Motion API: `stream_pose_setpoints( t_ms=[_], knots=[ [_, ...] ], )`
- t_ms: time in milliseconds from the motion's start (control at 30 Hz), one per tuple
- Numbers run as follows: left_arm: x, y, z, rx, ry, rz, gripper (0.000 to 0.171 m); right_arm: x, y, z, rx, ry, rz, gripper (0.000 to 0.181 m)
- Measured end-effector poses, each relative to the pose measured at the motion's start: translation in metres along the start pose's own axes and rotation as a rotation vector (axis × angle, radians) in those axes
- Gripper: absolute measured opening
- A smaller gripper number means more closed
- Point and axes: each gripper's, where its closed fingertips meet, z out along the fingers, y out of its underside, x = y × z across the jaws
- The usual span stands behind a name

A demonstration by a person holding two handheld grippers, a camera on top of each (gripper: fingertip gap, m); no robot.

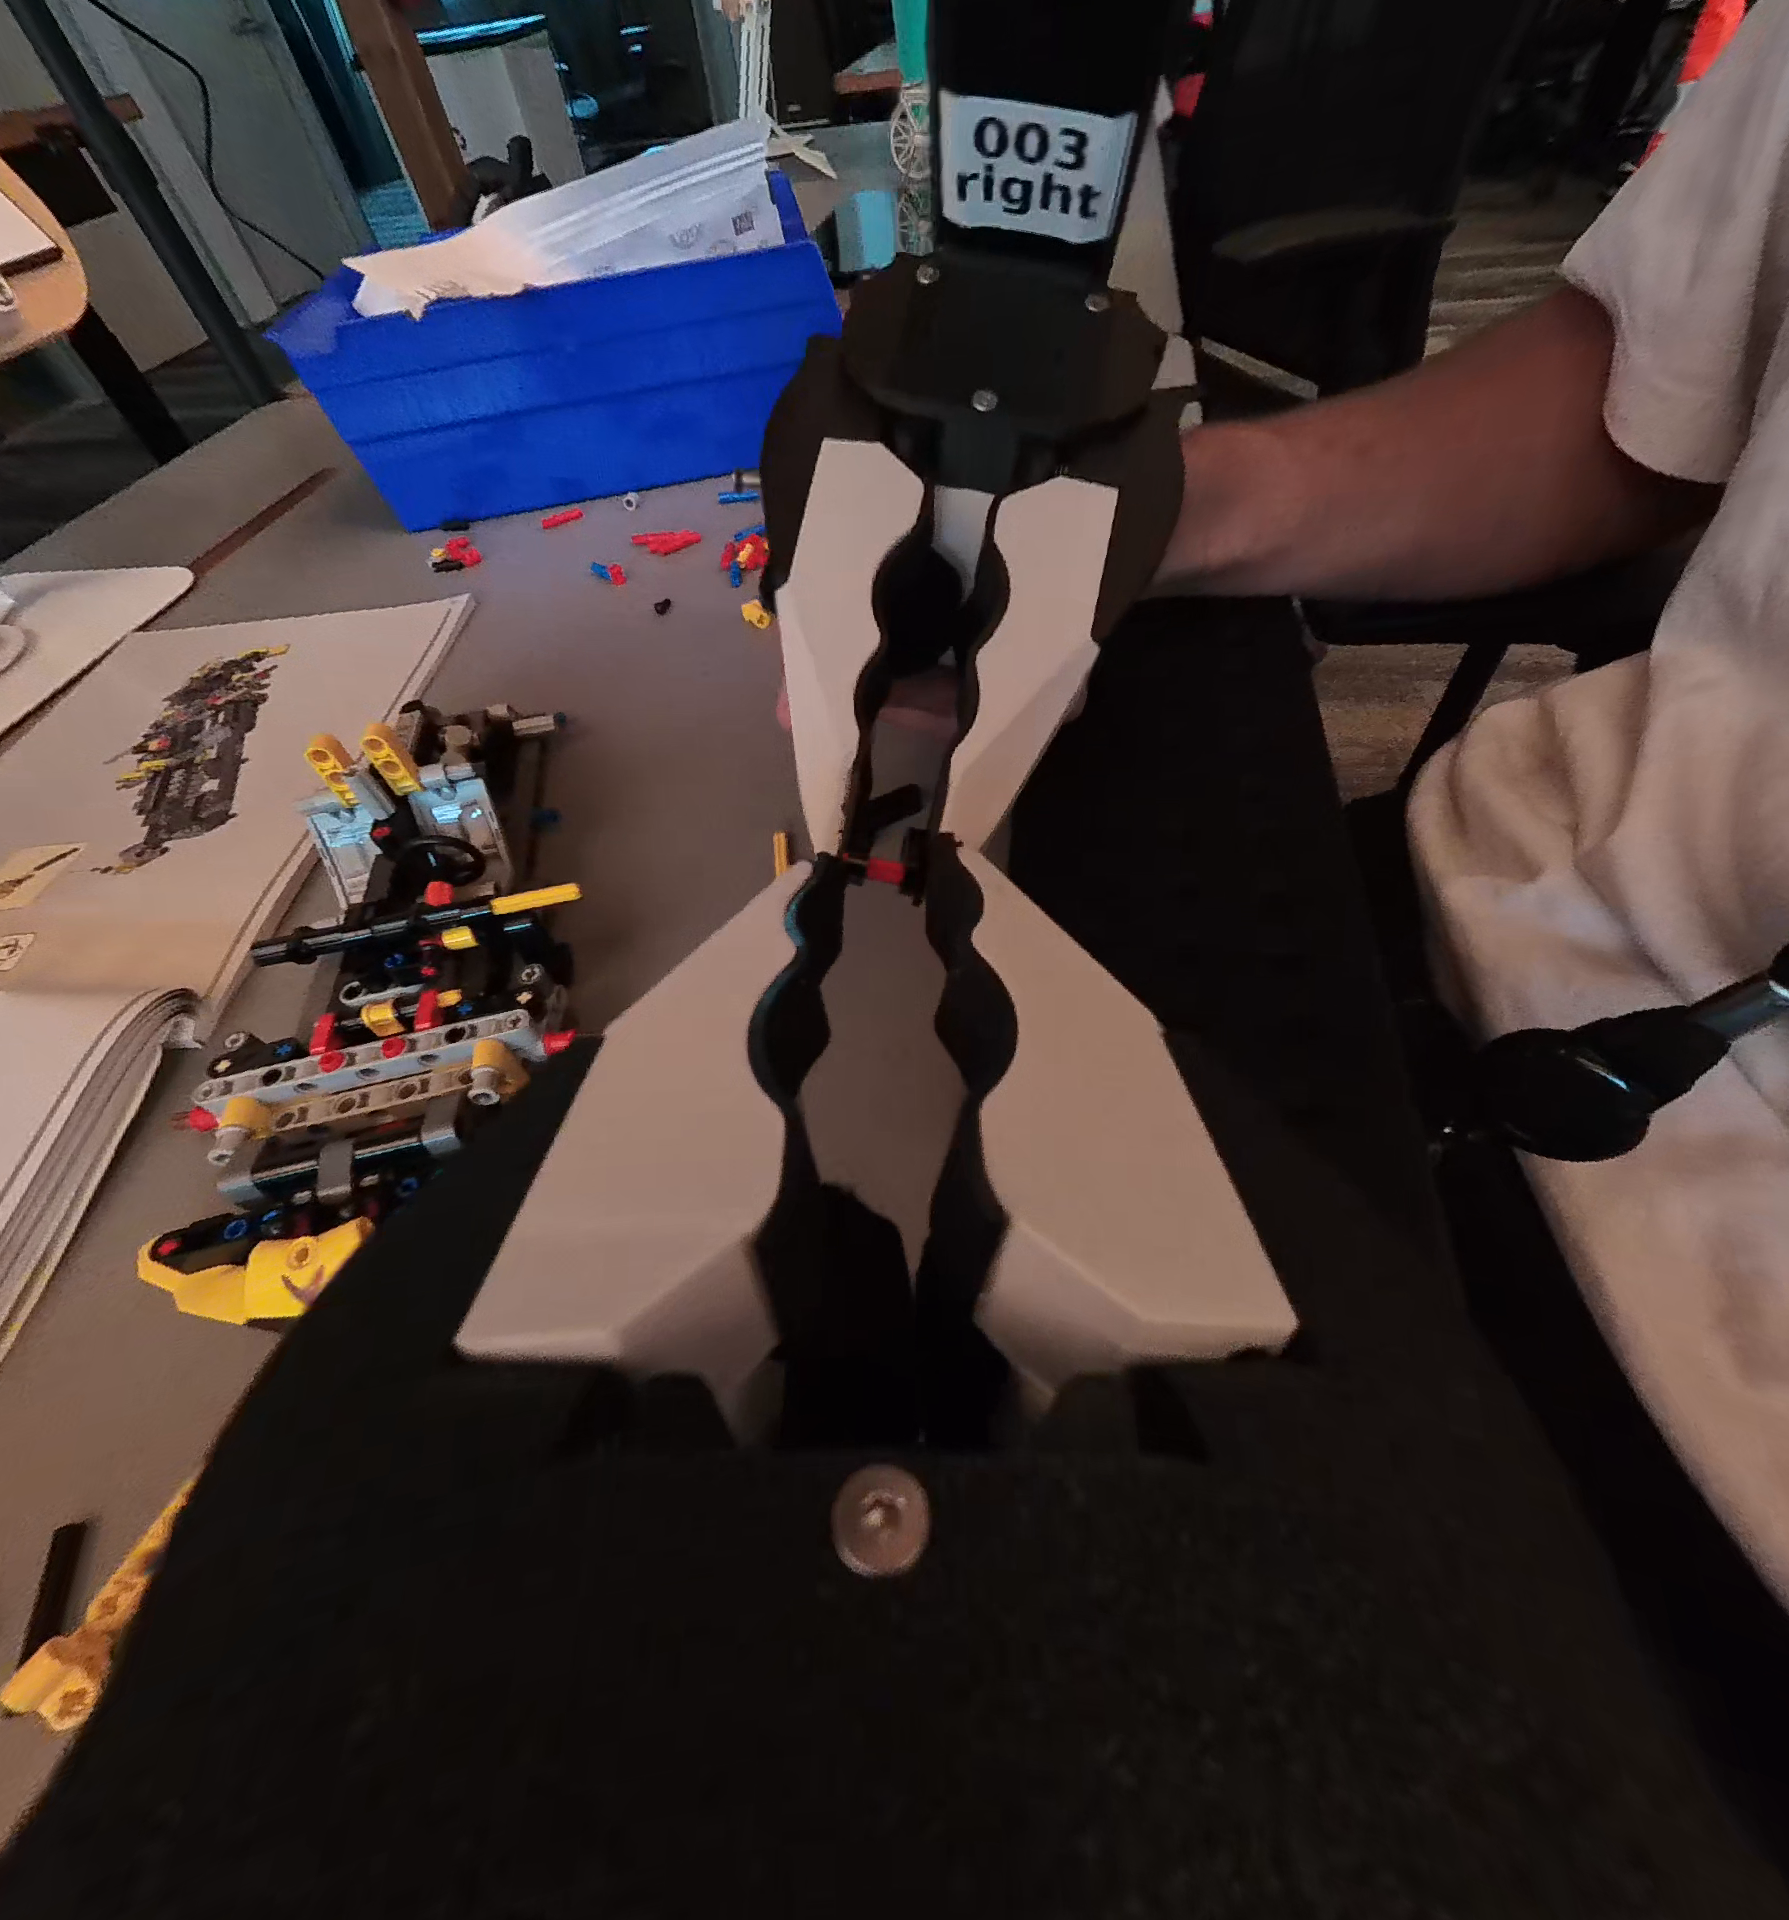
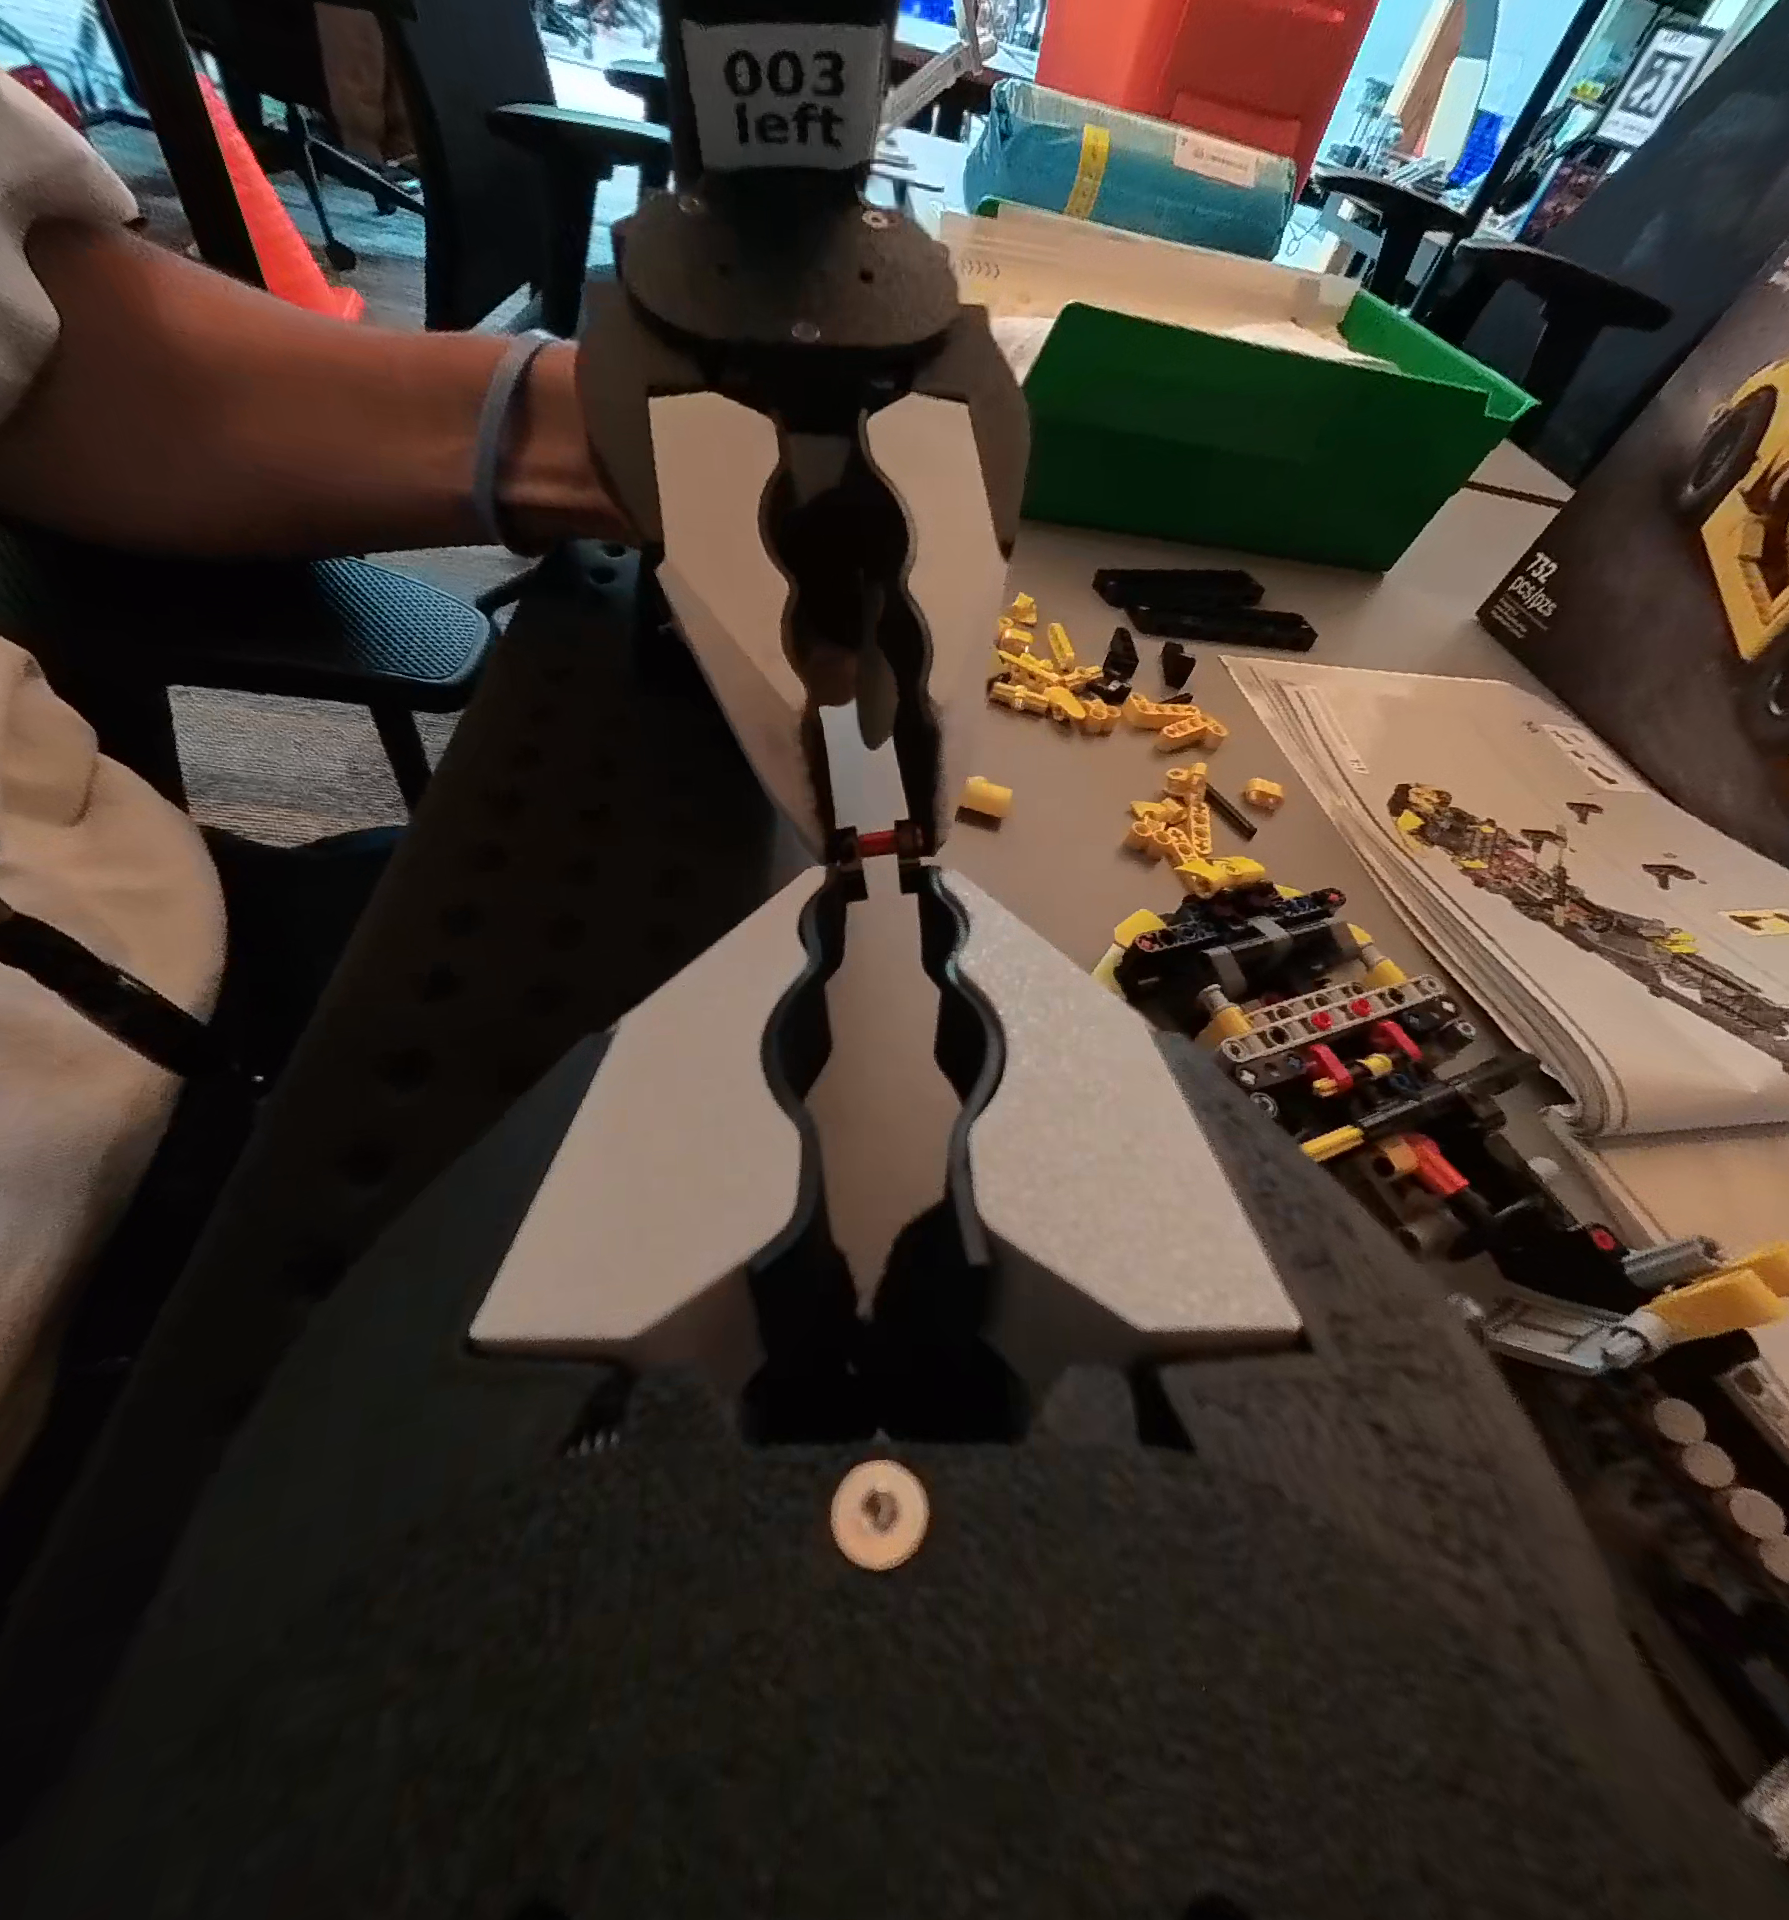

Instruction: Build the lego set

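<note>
My left gripper (image 1: 879, 868) and right gripper (image 2: 877, 878) meet tip to tip above the table's near edge. Between the tips sits a small red pin with black pieces at both ends (image 1: 879, 871), also seen in the right wrist view (image 2: 877, 844). Both grippers are closed narrowly on this small assembly. The right gripper (image 1: 895, 831) comes from the top of the left wrist view, and the left gripper (image 2: 874, 826) from the top of the right wrist view. The partly built black, grey and yellow chassis (image 1: 391, 997) (image 2: 1389, 1060) lies on the table beside them.
An open instruction booklet (image 1: 246, 748) (image 2: 1596, 883) lies past the chassis. A blue bin (image 1: 578, 384) with papers has red and blue pins (image 1: 661, 545) before it. Also present: a green bin (image 2: 1233, 436), loose yellow parts (image 2: 1098, 696), black beams (image 2: 1202, 603), the set's box (image 2: 1721, 520). Left and right tips are no more than a few centimetres apart.
</note>
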Motion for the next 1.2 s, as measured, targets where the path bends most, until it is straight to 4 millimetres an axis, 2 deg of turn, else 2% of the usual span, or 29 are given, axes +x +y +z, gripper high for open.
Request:
stream_pose_setpoints(
  t_ms=[267,300,367,733,900,1033,1200],
  knots=[
    [0.0,0.0,0.0,-0.002,-0.035,0.05,0.012,-0.001,0.0,-0.001,0.0,-0.013,0.022,0.013],
    [0.001,0.0,0.001,-0.005,-0.033,0.057,0.007,-0.002,0.0,-0.001,-0.003,-0.015,0.016,0.008],
    [0.0,0.003,0.003,-0.025,-0.05,0.074,0.007,-0.001,0.004,0.0,-0.02,-0.009,0.003,0.008],
    [-0.005,-0.001,-0.002,0.033,-0.038,0.003,0.007,0.004,0.003,0.001,-0.01,0.01,0.037,0.008],
    [-0.006,-0.011,-0.013,0.125,0.009,-0.06,0.011,0.008,-0.006,-0.005,0.061,-0.025,0.176,0.007],
    [-0.004,-0.008,-0.009,0.098,0.006,-0.038,0.012,0.01,-0.013,-0.008,0.104,-0.06,0.267,0.007],
    [-0.009,0.0,-0.001,0.031,-0.062,-0.011,0.02,0.016,-0.005,-0.003,0.045,0.035,0.186,0.007]
  ],
)
